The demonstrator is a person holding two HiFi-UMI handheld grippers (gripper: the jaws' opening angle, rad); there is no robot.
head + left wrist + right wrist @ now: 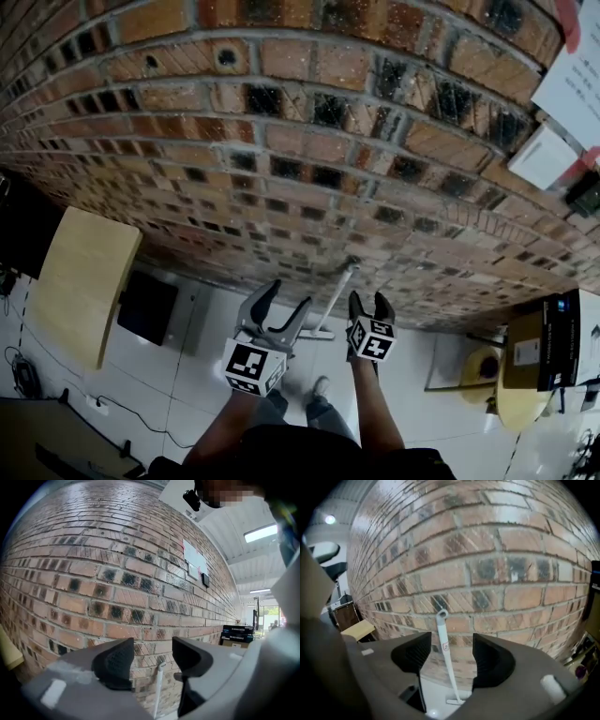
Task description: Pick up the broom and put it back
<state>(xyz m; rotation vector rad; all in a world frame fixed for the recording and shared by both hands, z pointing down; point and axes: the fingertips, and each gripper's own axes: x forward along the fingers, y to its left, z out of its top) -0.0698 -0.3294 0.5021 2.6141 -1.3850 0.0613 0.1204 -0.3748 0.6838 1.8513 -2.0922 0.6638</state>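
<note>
Currently the broom [337, 300], a thin white stick with a looped top and a short flat foot, leans against the rough red-brown brick wall [281, 141], its foot on the glossy pale tiled floor [211, 347]. The left hand-held gripper [288, 295] and the right hand-held gripper [368, 302] are held up apart from it, each with its 2 ribbed black pads spread and nothing gripped. A closed black box [561, 339] sits on a brown cardboard one [525, 352], contents unseen.

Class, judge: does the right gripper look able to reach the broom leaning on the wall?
Probably yes: the right gripper, jaws open and empty, faces the broom; nothing stands between.
</note>
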